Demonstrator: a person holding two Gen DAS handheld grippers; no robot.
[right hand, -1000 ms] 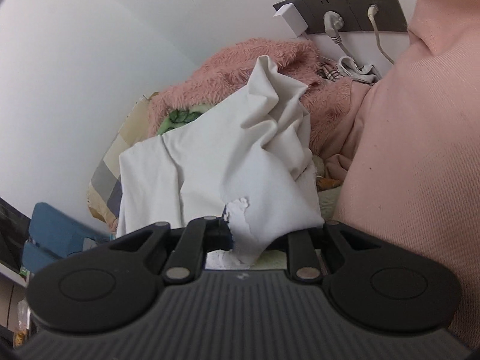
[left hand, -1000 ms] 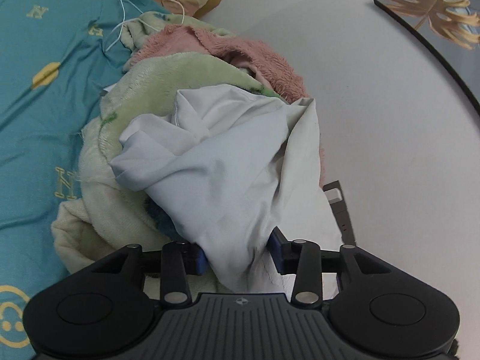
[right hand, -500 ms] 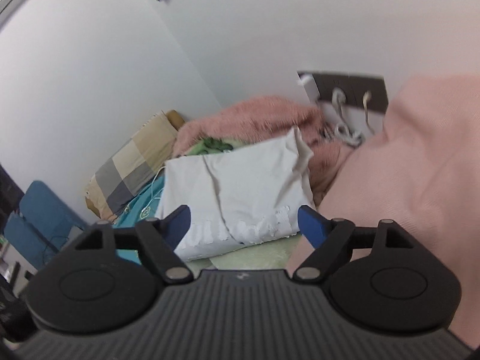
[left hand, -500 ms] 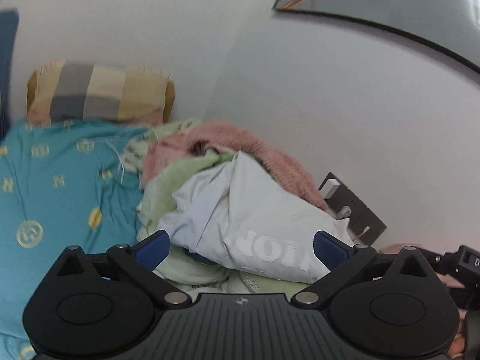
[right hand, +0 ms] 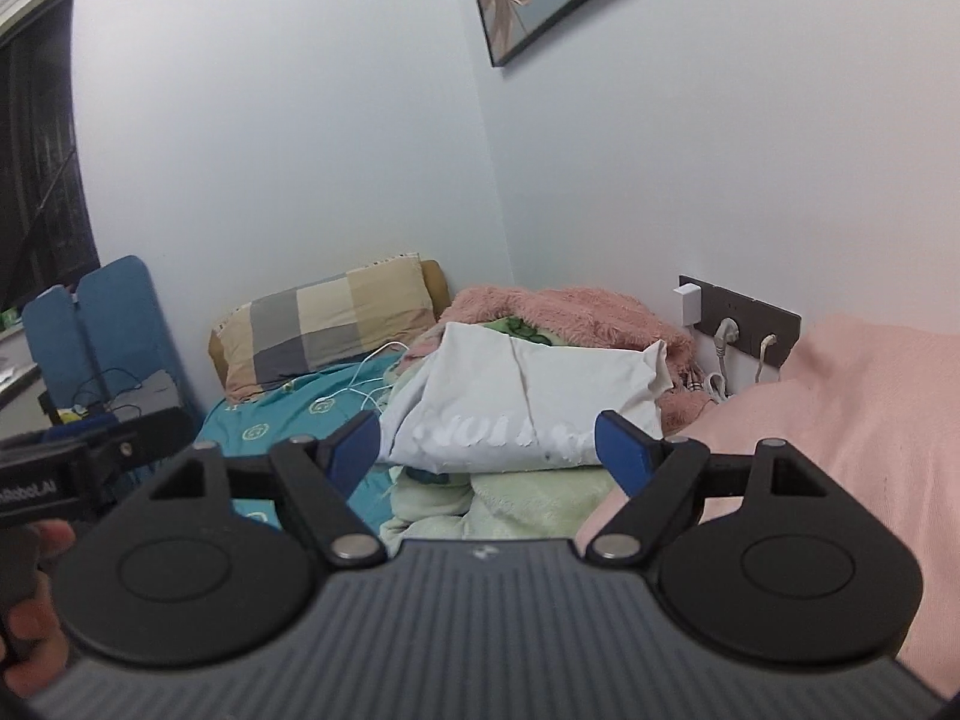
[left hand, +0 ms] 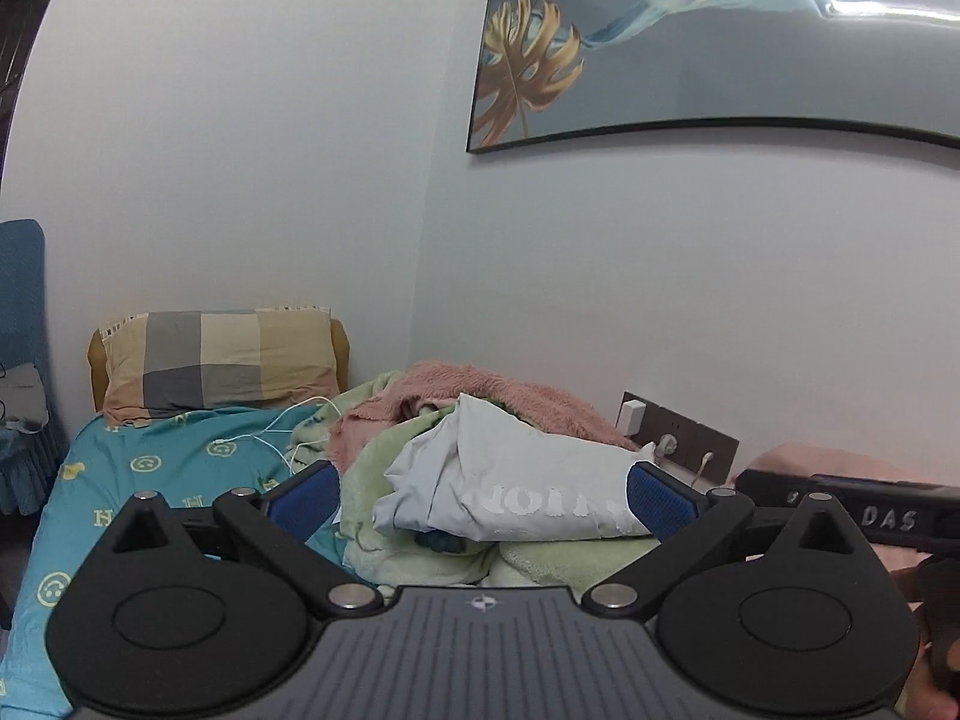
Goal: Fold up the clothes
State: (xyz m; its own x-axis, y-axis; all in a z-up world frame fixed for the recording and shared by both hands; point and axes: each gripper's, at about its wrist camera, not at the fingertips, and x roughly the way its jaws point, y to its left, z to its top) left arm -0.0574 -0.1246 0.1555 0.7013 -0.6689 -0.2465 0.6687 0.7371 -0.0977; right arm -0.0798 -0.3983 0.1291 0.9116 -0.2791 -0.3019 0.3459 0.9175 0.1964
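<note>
A folded white garment (left hand: pixel 522 480) with mirrored white lettering lies on top of a heap of pale green (left hand: pixel 420 552) and fuzzy pink blankets (left hand: pixel 504 390) at the wall end of the bed. It also shows in the right wrist view (right hand: pixel 528 396). My left gripper (left hand: pixel 480 495) is open and empty, held back from the garment. My right gripper (right hand: pixel 492 450) is open and empty, also apart from it.
A teal patterned sheet (left hand: pixel 150 480) covers the bed, with a checked pillow (left hand: pixel 222 363) and a white cable (left hand: pixel 270 435). A pink pillow (right hand: pixel 840 420) lies right. A socket strip (right hand: pixel 744 324) and framed picture (left hand: pixel 720 36) are on the wall. A blue chair (right hand: pixel 102 324) stands left.
Both grippers let go of the white garment, opened wide and pulled back and up. The garment now rests folded on the blanket heap.
</note>
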